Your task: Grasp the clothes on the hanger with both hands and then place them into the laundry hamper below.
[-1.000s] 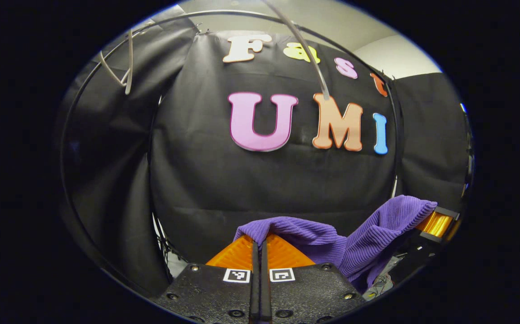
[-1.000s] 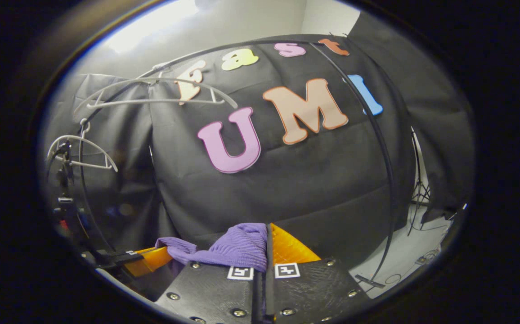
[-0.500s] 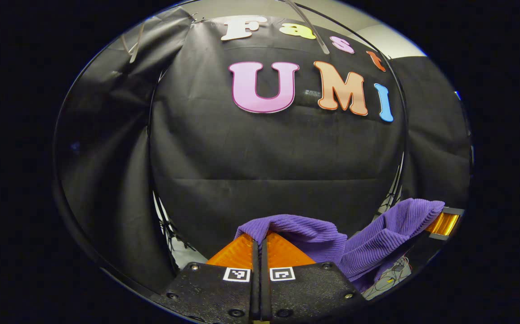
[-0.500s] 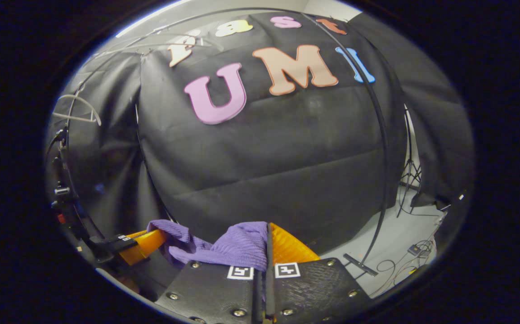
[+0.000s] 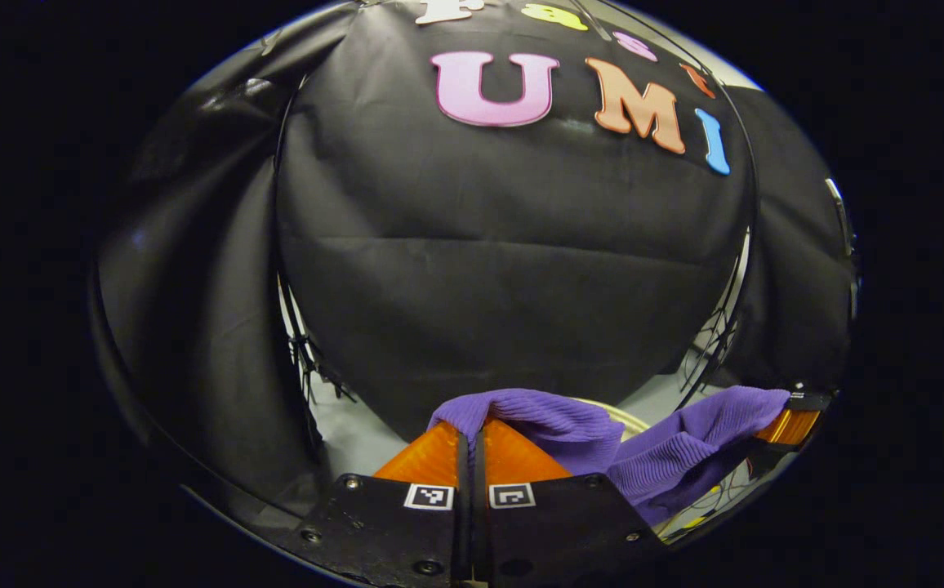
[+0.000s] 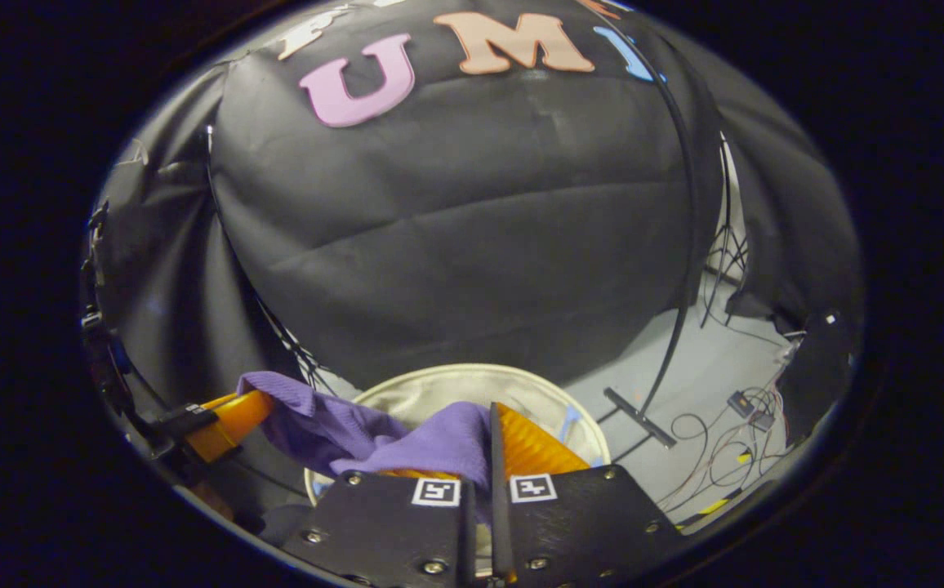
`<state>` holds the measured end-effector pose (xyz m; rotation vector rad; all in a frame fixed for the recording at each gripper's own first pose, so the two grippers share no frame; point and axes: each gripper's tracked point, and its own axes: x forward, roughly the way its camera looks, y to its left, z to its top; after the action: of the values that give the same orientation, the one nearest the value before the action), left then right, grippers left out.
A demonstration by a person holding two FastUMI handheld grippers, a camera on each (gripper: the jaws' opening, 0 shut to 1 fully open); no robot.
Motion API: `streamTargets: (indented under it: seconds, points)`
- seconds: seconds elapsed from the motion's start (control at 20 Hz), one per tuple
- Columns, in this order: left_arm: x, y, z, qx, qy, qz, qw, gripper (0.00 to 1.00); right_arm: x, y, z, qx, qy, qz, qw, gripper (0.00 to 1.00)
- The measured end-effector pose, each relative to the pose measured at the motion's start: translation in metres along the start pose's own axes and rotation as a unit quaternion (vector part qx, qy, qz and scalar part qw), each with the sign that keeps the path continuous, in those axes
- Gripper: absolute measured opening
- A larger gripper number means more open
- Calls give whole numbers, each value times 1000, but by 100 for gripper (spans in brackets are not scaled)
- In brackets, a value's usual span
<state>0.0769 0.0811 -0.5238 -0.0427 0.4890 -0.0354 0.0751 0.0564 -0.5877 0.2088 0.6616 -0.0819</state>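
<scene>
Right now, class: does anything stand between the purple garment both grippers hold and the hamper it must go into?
Nothing visible does. The purple garment hangs between the left gripper and the right gripper, directly above the open hamper, whose mouth shows no lid or obstacle in the right gripper view.

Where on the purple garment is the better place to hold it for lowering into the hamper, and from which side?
By its upper edge, near the two ends, as now: the left gripper and right gripper each pinch a fold of the purple garment from the near side. Held so, the ribbed cloth sags between them over the laundry hamper, so it should drop in when released.
</scene>
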Motion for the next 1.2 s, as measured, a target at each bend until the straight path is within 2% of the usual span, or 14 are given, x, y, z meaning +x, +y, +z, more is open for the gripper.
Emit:
streamTargets:
  seconds: [0.1, 0.15, 0.2, 0.25, 0.3, 0.35, 0.4, 0.55, 0.6, 0.65, 0.9, 1.2]
  points:
    - [8, -2, -15, -5, 33, -6, 999, 2, 3, -1, -9, 8, 12, -9, 1000, 8]
    - [11, -6, -26, -10, 56, -10, 998, 5, 4, 0, -6, 12, 9, -8, 1000, 9]
    - [11, -6, -33, -5, 69, -8, 998, 10, 4, -1, -5, 10, 5, -8, 1000, 17]
    - [14, -11, -37, -1, 76, -14, 997, 28, 4, -4, -2, 2, 3, -15, 1000, 17]
    - [13, -15, -37, 5, 81, -19, 997, 46, 5, -5, -1, -9, 3, -21, 1000, 31]
    - [10, -18, -32, 6, 86, -26, 996, 63, 0, -7, -1, -24, 2, -32, 999, 25]
    - [9, -21, -30, 3, 85, -32, 996, 67, -2, -8, 2, -34, -3, -36, 999, 51]
    - [8, -24, -26, -3, 85, -32, 996, 100, 0, -8, 5, -44, -9, -44, 998, 88]
    - [7, -23, -25, 1, 83, -29, 996, 100, -2, -8, 8, -45, -11, -46, 998, 100]
    - [7, -18, -26, 4, 80, -25, 996, 100, -5, -8, 13, -46, -16, -49, 998, 98]
    - [3, -16, -9, 7, 65, -22, 998, 99, -9, -6, 31, -51, -32, -52, 997, 100]
    - [-3, -10, 16, 27, 33, -10, 999, 99, -19, 11, 54, -52, -55, -35, 996, 98]
